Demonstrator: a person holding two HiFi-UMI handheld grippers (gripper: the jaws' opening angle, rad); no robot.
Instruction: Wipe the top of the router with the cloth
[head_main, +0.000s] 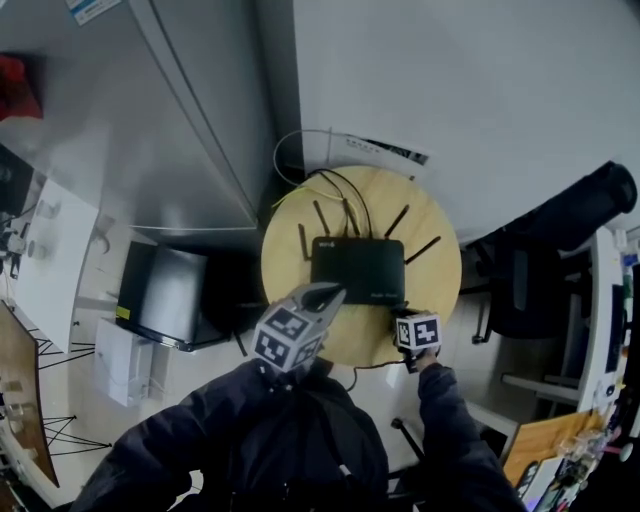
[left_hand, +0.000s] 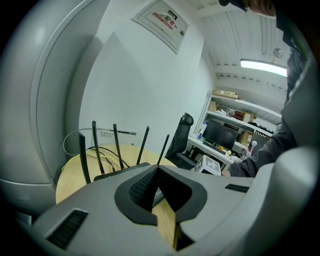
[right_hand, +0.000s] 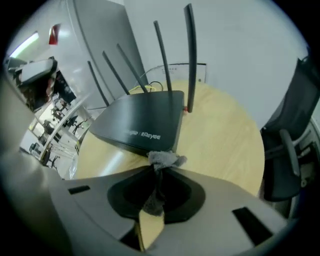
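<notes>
- Site: a small round wooden table (head_main: 440, 250) set against a white wall in an office, with an office chair (head_main: 530, 280) just beside it on the person's right.
- The router (head_main: 357, 270), black and flat with its antennas (head_main: 318, 215) raised at the back edge, sits near the table's middle; cables (head_main: 340, 185) trail off behind it.
- Right gripper (right_hand: 159, 167): jaws closed on a small grey cloth (right_hand: 165, 159), which bunches out past the tips at the router's near front corner (contact with the casing cannot be confirmed).
- Left gripper (left_hand: 156, 170): jaws drawn together with nothing between them, held over the table's front edge just short of the router's left front corner.
- Progress, as a judgement: the cloth is gripped and brought to the router, so the approach is done. The cloth is not on the top surface; the full wipe across the lid appears outstanding.
- Remaining: lift the cloth onto the lid and sweep it, keeping clear of the antennas.
</notes>
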